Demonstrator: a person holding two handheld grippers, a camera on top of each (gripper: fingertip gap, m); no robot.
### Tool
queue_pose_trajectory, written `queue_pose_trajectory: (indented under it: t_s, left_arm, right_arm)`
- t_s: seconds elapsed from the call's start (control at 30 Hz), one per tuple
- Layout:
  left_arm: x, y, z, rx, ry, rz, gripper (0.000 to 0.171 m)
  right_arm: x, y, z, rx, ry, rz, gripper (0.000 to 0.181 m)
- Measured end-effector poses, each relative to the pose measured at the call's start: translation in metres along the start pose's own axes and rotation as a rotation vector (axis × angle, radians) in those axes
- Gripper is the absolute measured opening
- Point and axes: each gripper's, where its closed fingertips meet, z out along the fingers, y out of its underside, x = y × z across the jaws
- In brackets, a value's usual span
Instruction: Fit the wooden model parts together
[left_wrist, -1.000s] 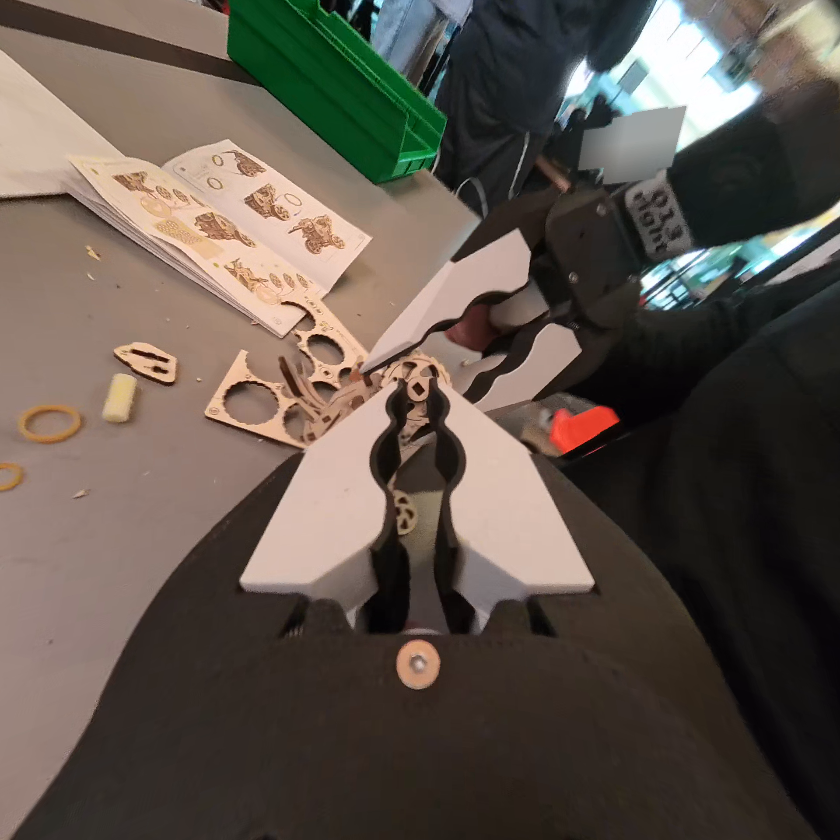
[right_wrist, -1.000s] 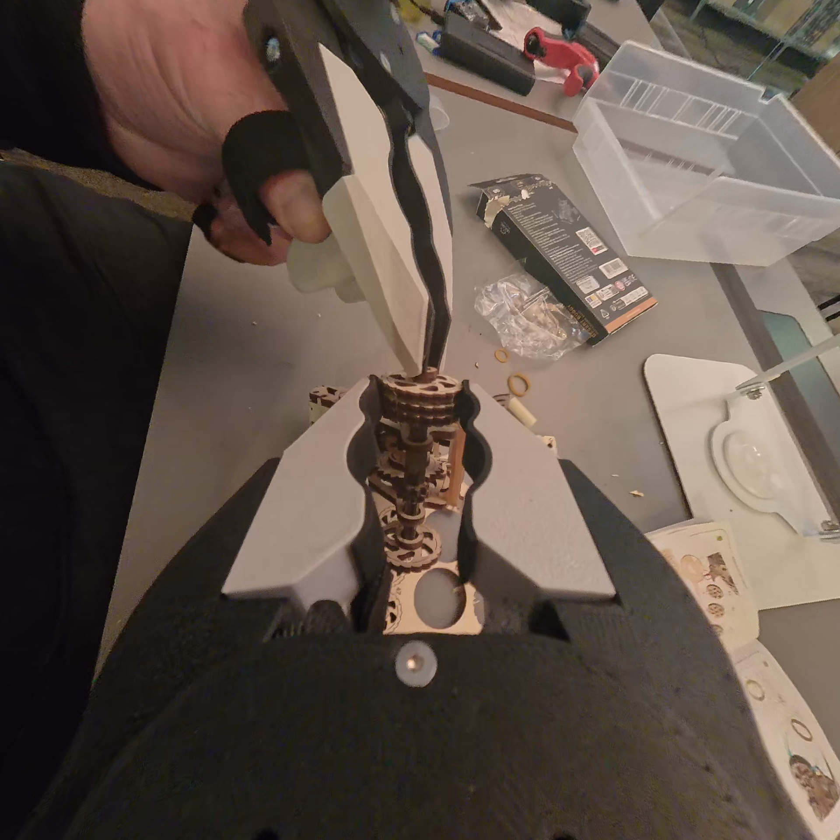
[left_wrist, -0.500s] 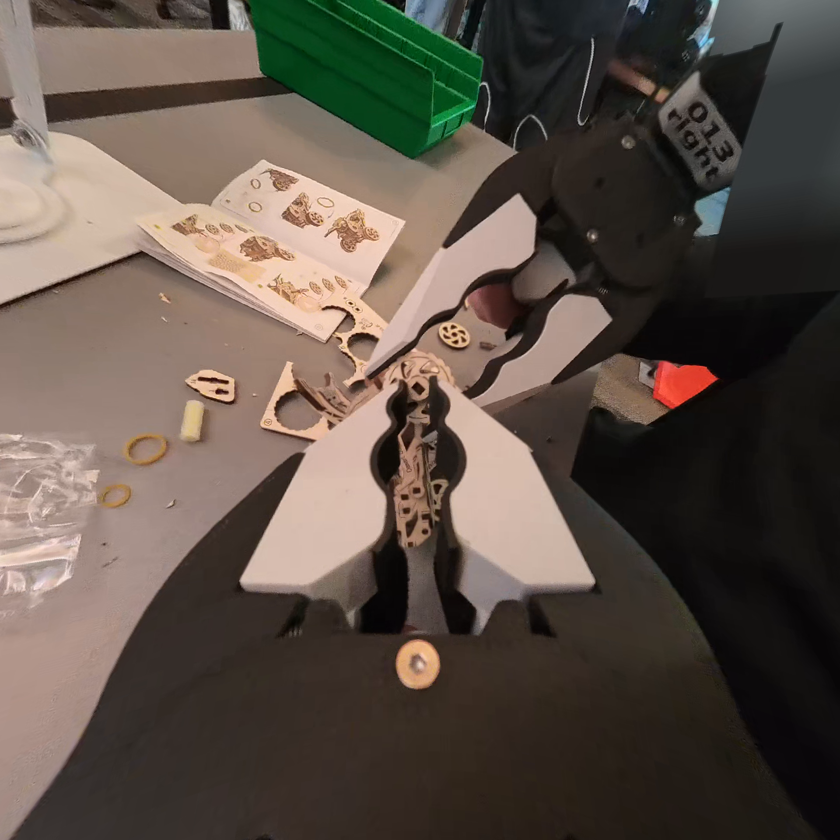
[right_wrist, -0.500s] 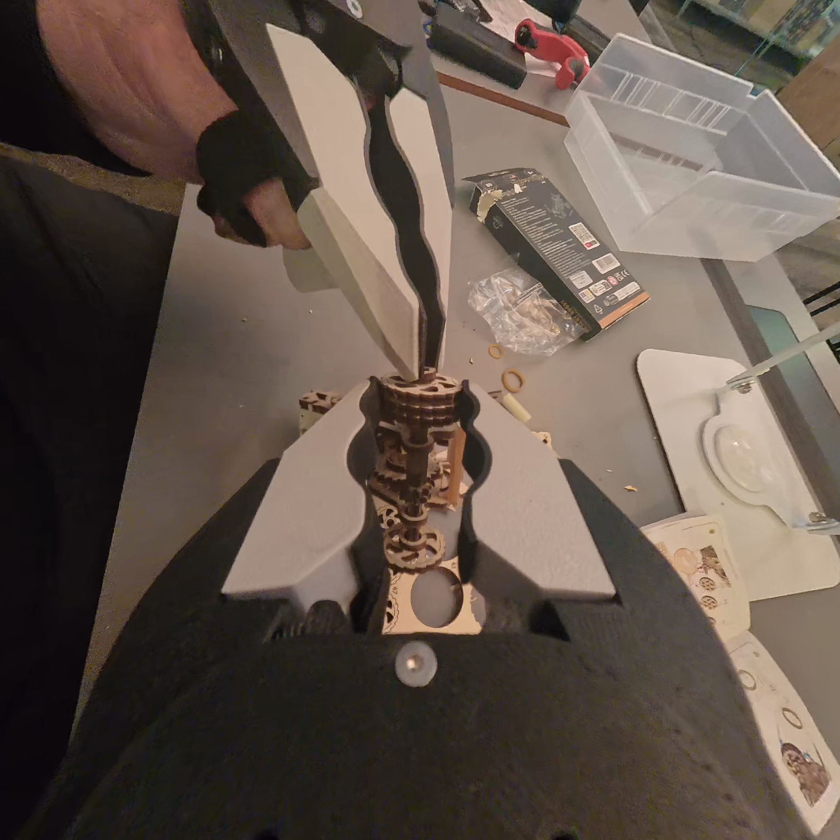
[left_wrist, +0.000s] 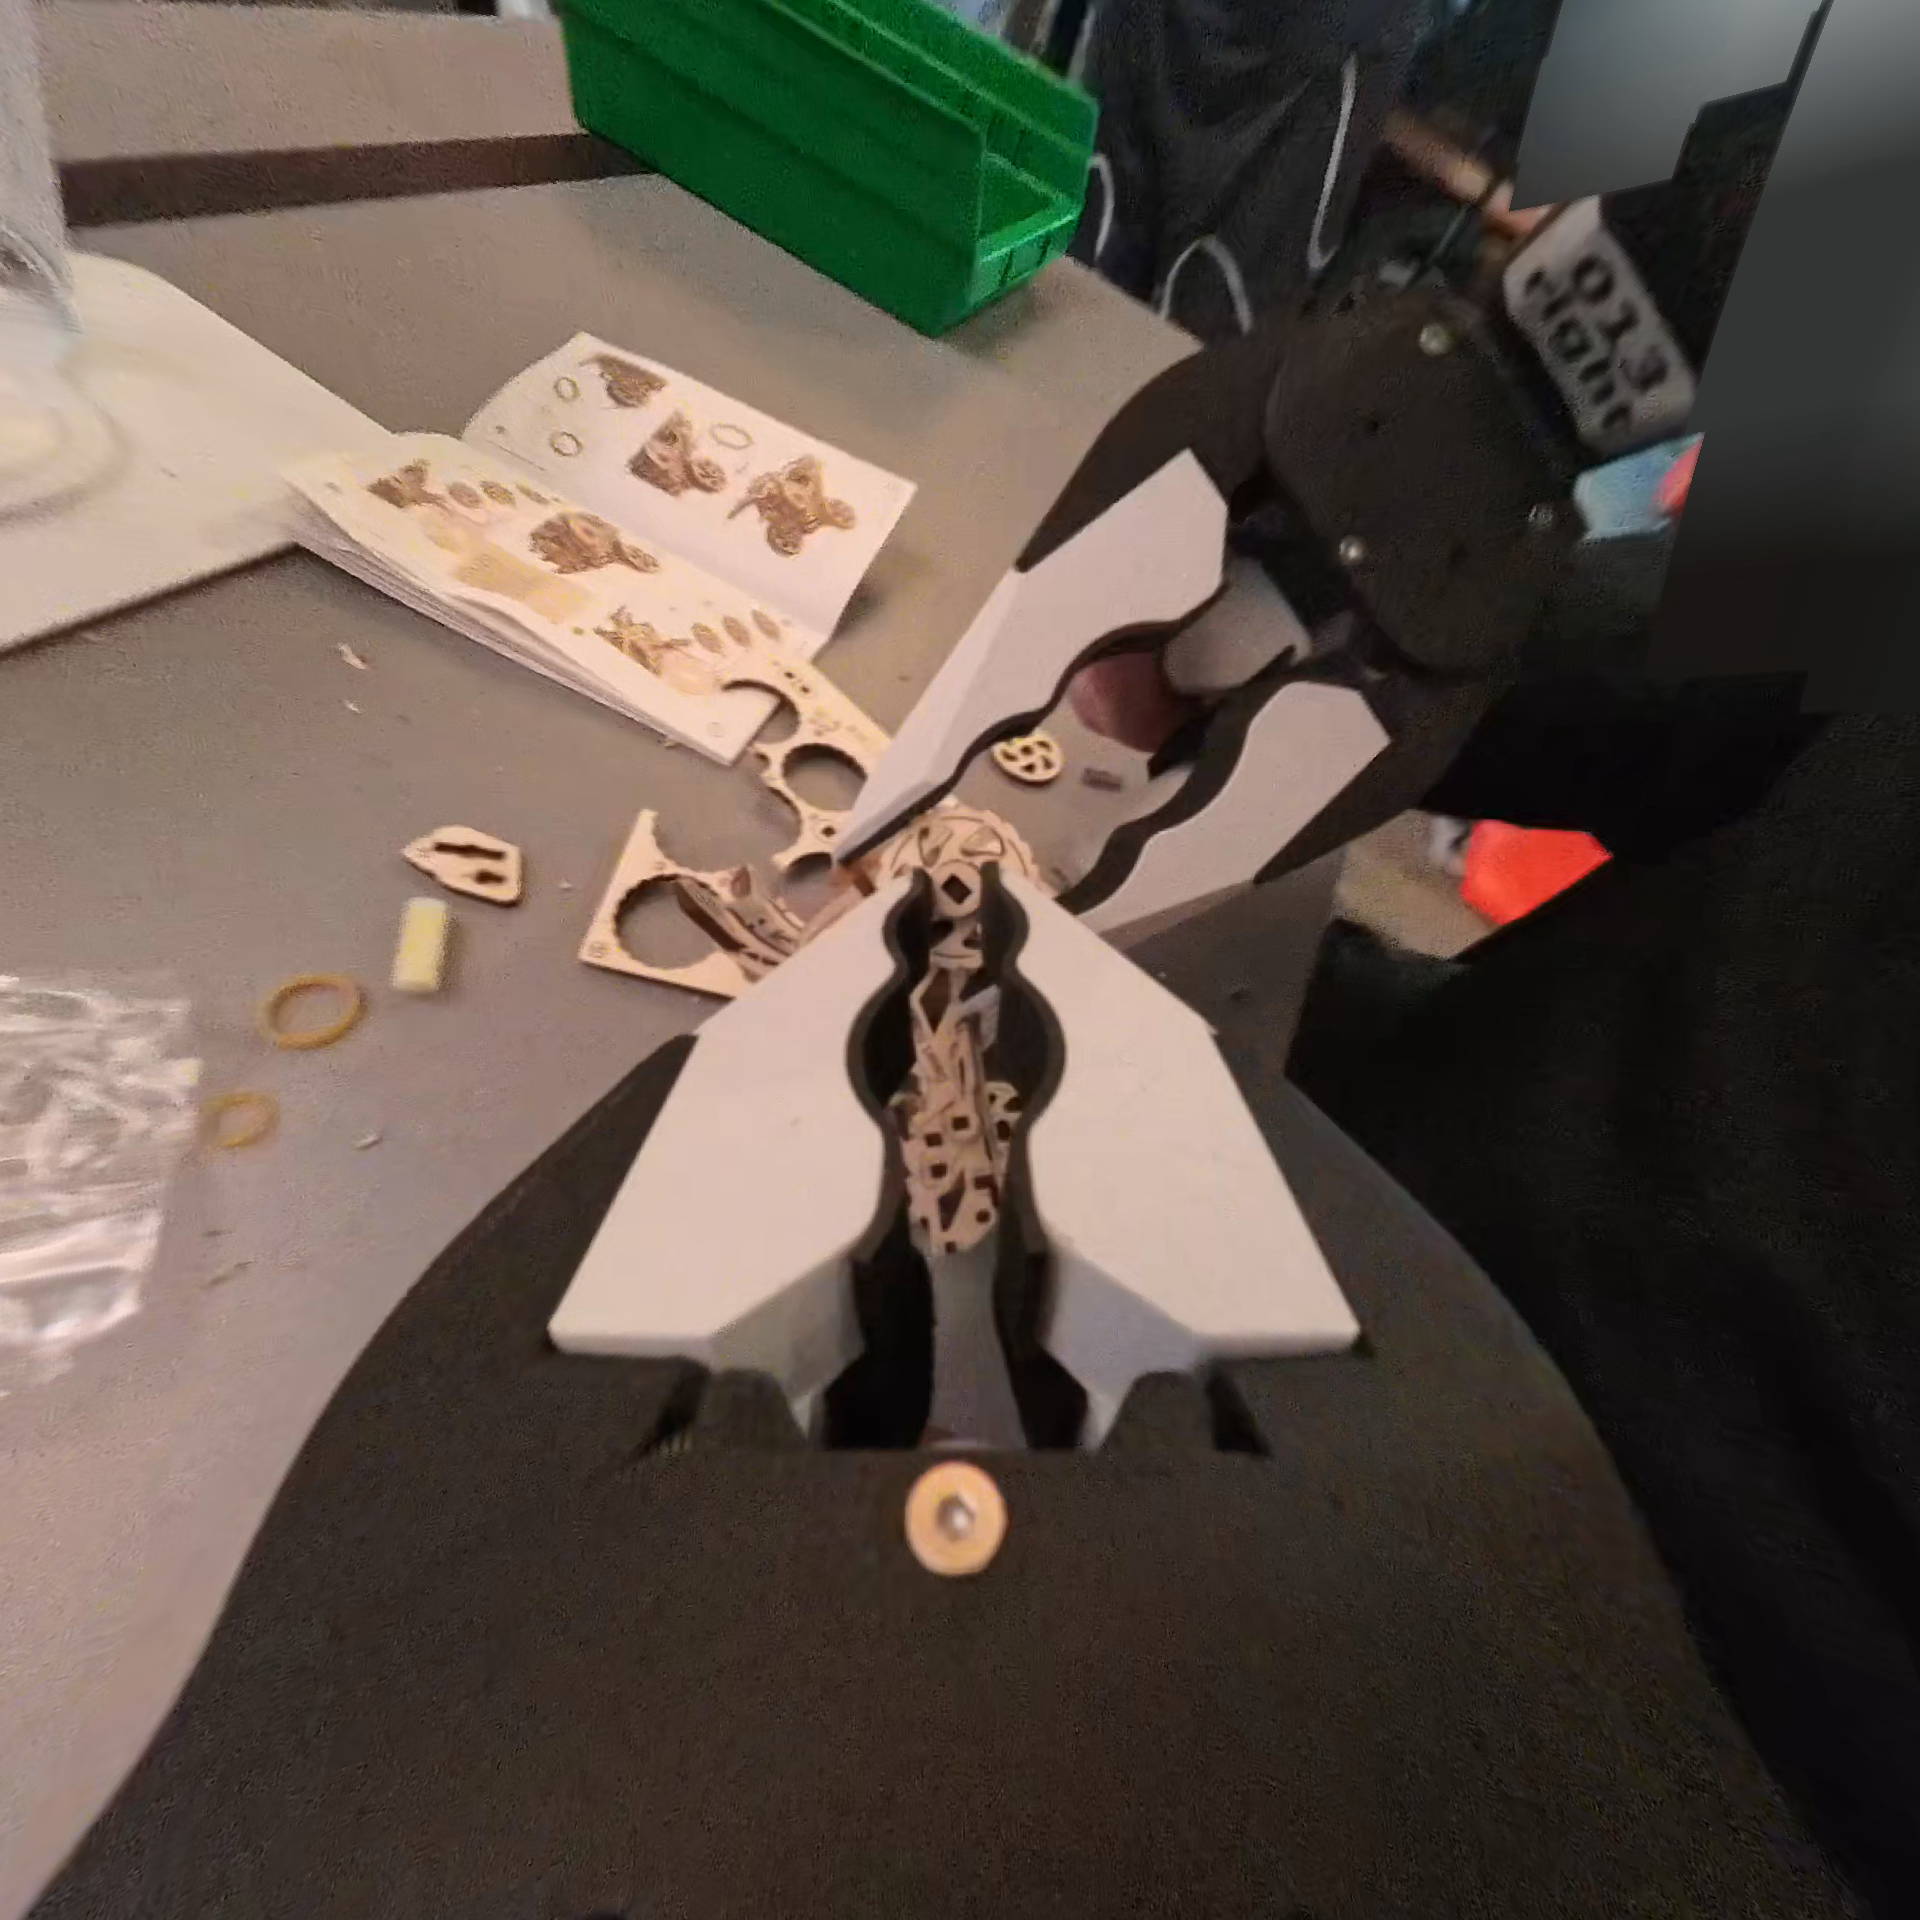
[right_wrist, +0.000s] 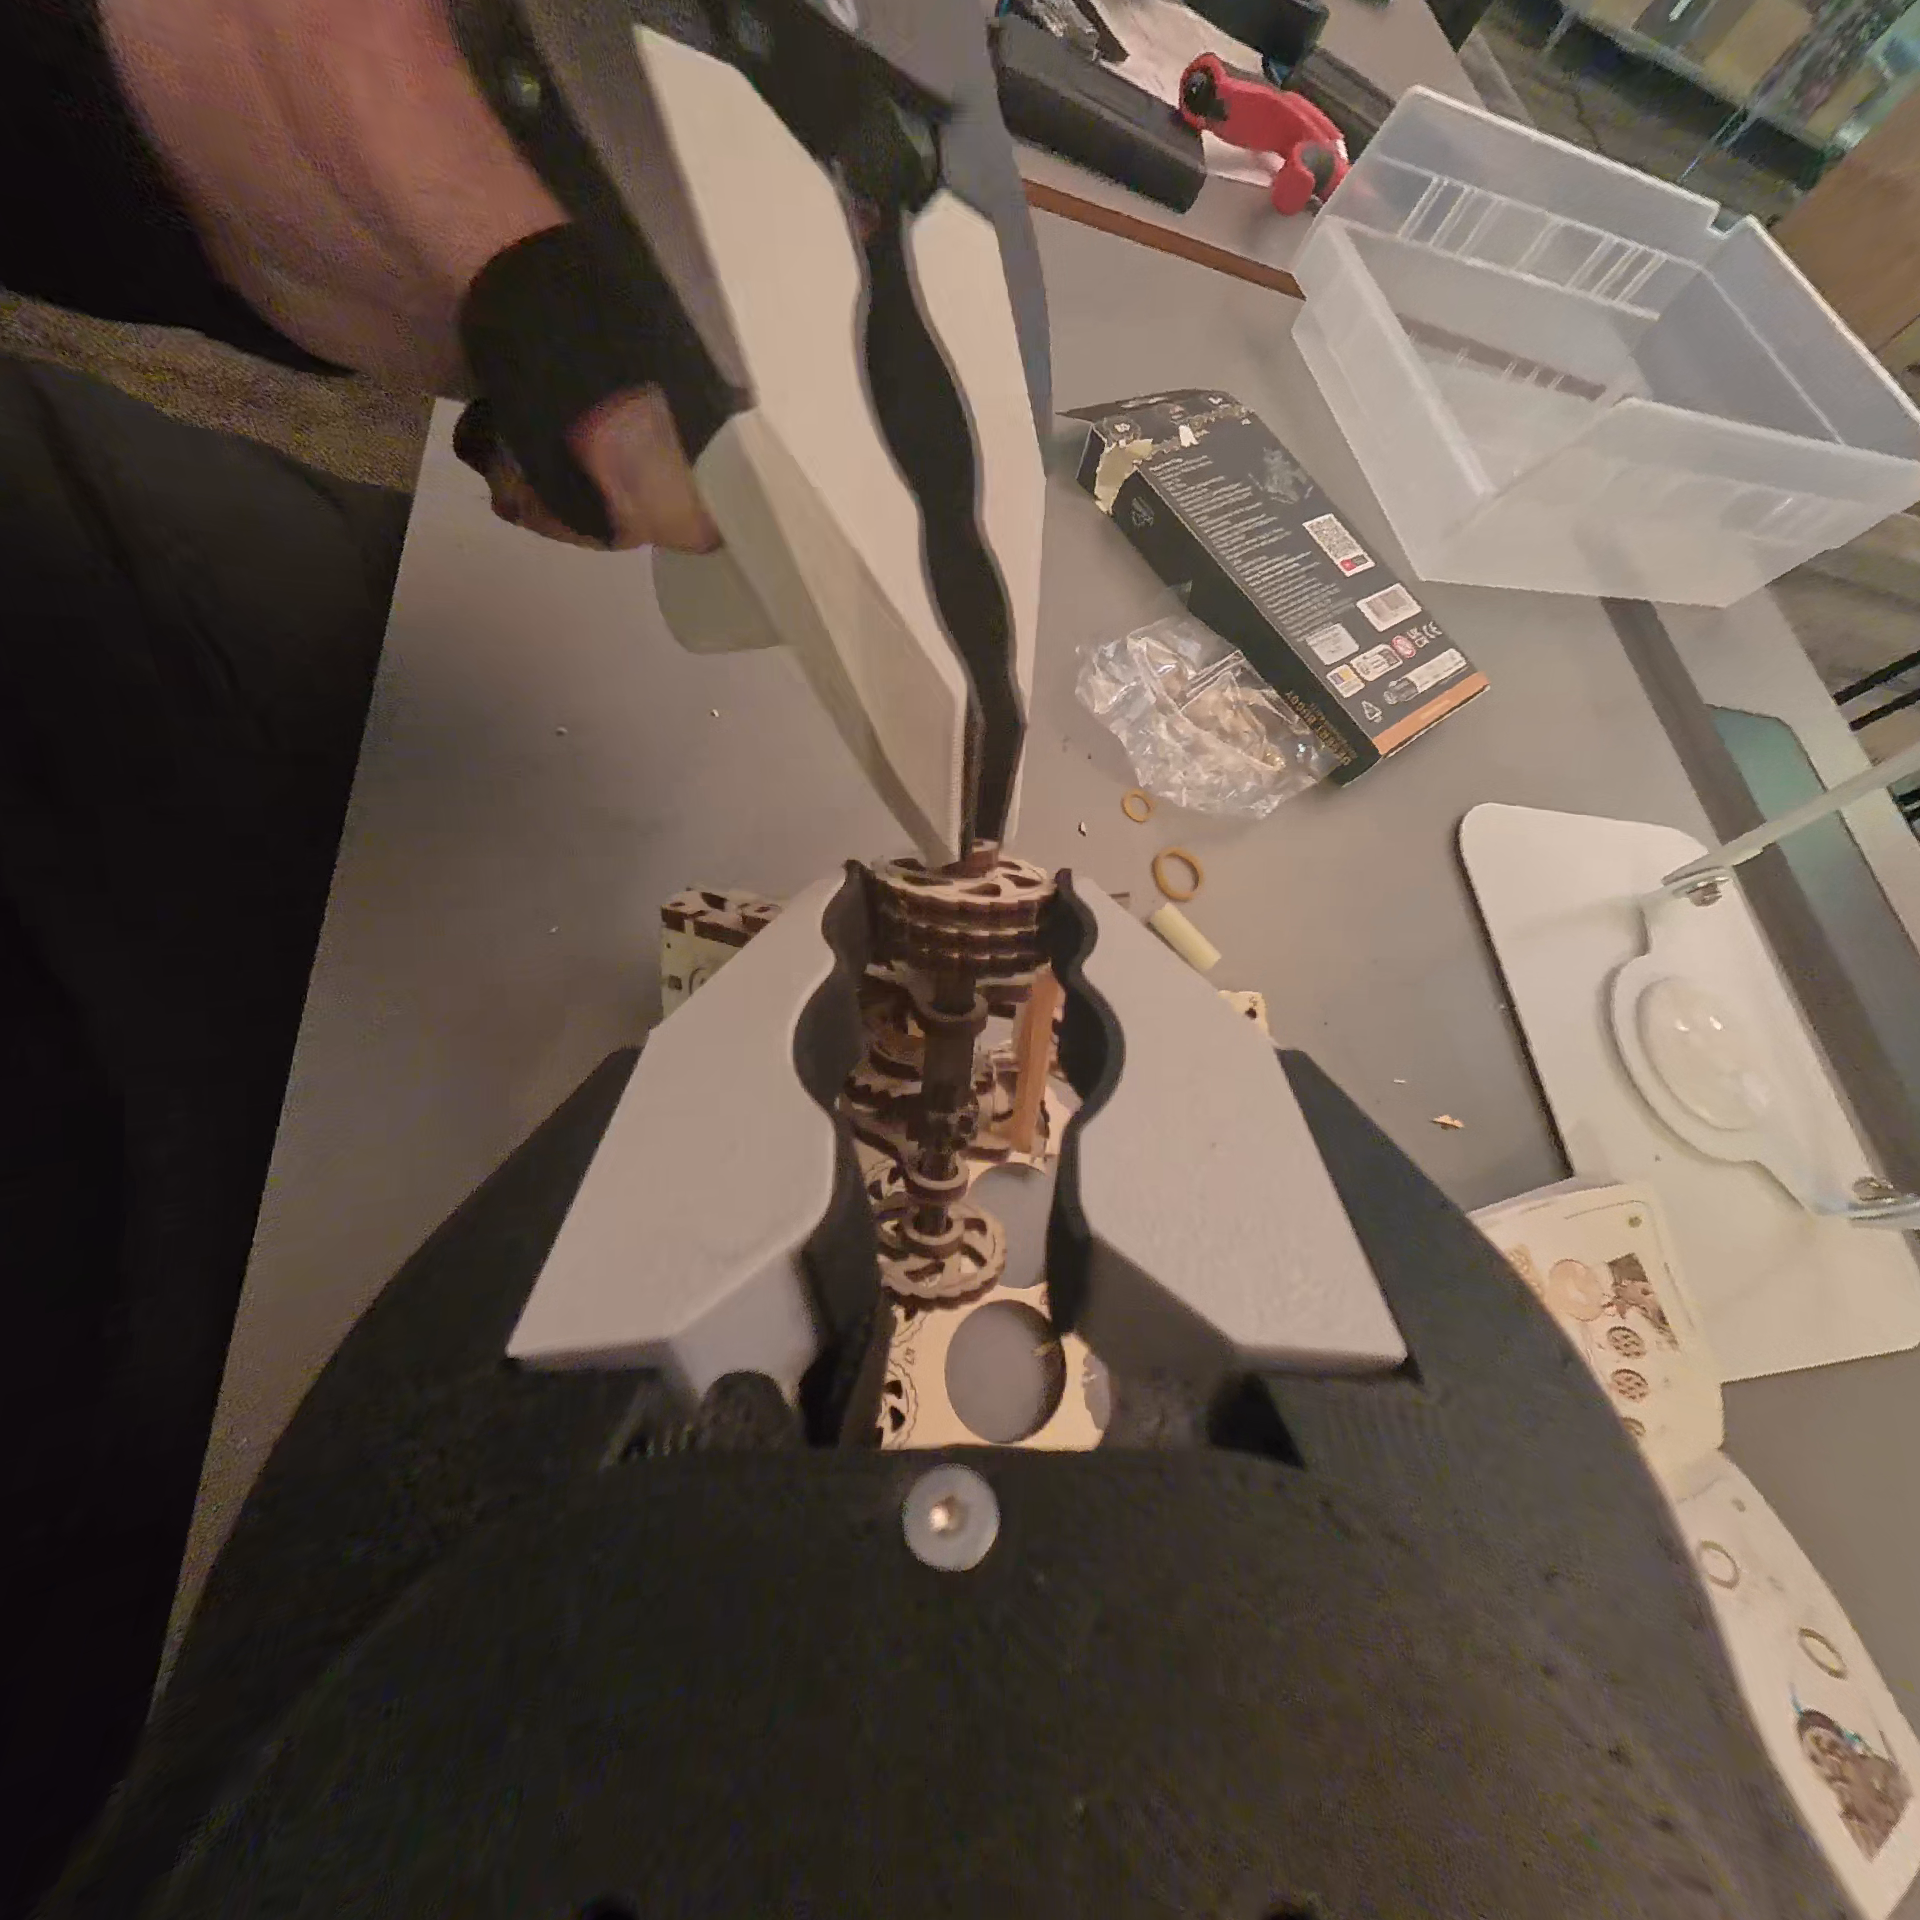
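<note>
Two grippers are meeting over the grey counter (right_wrist: 520, 831): the right gripper (right_wrist: 961, 899) is clamping its fingers across the stacked wooden gear assembly (right_wrist: 940, 1039), seemingly steadying it, while the left gripper (left_wrist: 956, 883) is pinching a thin axle upright into the top gear. Beyond are lying a punched wooden sheet (left_wrist: 675, 914), rubber bands, an instruction booklet (left_wrist: 623, 530), then a green bin (left_wrist: 831, 135).

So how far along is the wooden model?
Done: a gear stack sits assembled on its axle. In hand: the right gripper clamps that stack while the left gripper pinches the axle's top end. Left: loose parts on the table, such as the small wheel.
</note>
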Motion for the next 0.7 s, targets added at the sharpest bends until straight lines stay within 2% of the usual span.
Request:
queue_pose_trajectory:
  t_s: [0.07, 0.27, 0.4, 0.7]
  left_arm:
    - [0.001, 0.003, -0.001, 0.009, 0.096, -0.09, 0.006]
    - [0.0, 0.004, 0.0, 0.041, 0.229, -0.209, 0.006]
    - [0.0, -0.002, 0.002, 0.047, 0.117, -0.077, 0.007]
    - [0.0, 0.004, 0.01, -0.027, 0.0, 0.089, 0.007]
  right_arm:
    - [-0.002, 0.001, 0.001, 0.0, -0.008, -0.01, 0.032]
    - [-0.002, 0.002, 0.0, -0.006, -0.013, -0.018, 0.032]
    - [0.002, -0.001, -0.002, 0.01, -0.001, 0.003, 0.032]
    - [0.0, 0.005, 0.0, -0.017, -0.007, 0.007, 0.032]
